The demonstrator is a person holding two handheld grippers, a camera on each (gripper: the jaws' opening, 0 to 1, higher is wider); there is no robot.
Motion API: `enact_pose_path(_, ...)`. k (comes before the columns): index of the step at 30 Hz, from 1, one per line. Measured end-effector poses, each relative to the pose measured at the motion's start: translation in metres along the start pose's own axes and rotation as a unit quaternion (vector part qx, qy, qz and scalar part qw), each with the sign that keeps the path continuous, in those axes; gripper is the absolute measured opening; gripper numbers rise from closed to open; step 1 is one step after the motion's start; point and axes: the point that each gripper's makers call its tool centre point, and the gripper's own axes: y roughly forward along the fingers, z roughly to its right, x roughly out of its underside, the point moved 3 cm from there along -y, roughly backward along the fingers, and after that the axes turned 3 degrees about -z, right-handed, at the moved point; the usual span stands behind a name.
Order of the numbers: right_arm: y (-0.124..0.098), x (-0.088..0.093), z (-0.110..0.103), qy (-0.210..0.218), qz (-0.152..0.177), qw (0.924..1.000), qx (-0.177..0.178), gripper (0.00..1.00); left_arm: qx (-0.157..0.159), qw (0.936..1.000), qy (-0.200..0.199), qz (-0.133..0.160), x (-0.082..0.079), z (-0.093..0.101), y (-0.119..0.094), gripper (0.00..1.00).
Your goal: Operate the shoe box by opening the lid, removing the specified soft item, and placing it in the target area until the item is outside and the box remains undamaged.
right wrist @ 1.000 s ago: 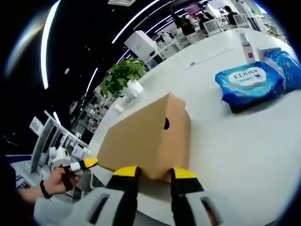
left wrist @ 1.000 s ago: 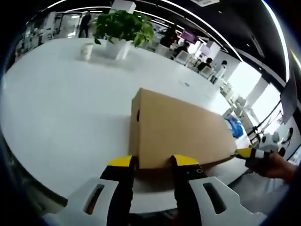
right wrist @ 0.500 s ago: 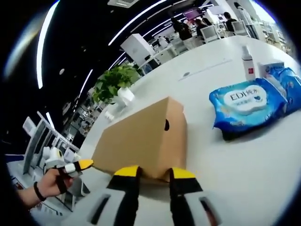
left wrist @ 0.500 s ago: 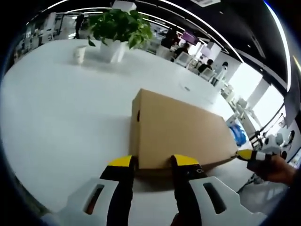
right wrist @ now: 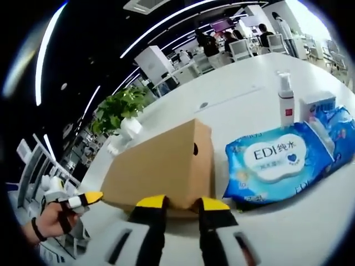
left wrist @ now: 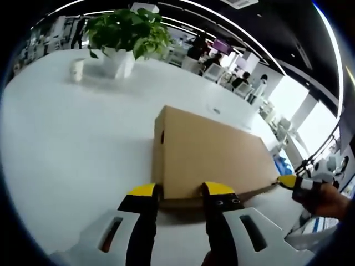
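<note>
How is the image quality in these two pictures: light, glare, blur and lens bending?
Left gripper view: the windows at right are blown out white, the white table is evenly lit, and the cardboard box is sharp. Right gripper view: ceiling light strips curve strongly from the fisheye lens, the blue wipes pack reads clearly, and the plant is soft.

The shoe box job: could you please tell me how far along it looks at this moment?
Nothing looks done yet: the shoe box sits on the white table with its lid down. In hand: the left gripper and right gripper are open, their jaws at opposite near corners of the box. Left to do: lift the lid, take out the soft item, which is out of sight, and set it down.
</note>
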Motion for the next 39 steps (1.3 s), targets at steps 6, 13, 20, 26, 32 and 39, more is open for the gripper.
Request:
enact_pose_path(6, 0.002, -0.011, 0.008, 0.0, -0.002, 0.9999, 0.01, 0.19, 0.007, 1.0, 0.004, -0.002, -0.008, 0.007, 0.013, 0.32)
enact_pose_path(13, 0.001, -0.011, 0.009, 0.0, -0.001, 0.9999, 0.012, 0.19, 0.007, 0.9999, 0.005, -0.007, -0.008, 0.009, 0.014, 0.32)
enact_pose_path(20, 0.001, -0.01, 0.013, 0.018, -0.001, 0.9998, -0.002, 0.2, 0.018, 0.9997, 0.01, -0.014, -0.007, 0.01, 0.012, 0.34)
enact_pose_path(26, -0.007, -0.001, 0.015, 0.015, 0.006, 0.9996, -0.024, 0.39, 0.012, 0.998, 0.061, 0.005, -0.01, 0.012, 0.002, 0.4)
enact_pose_path(32, -0.046, -0.004, 0.04, -0.016, 0.029, 0.9994, -0.011, 0.46, 0.009, 0.9981, 0.06, 0.007, 0.0, 0.012, -0.016, 0.46)
enact_pose_path(39, -0.119, -0.016, 0.078, -0.033, 0.089, 0.994, 0.053, 0.52, 0.022, 0.9976, 0.063, 0.018, 0.016, 0.031, -0.041, 0.5)
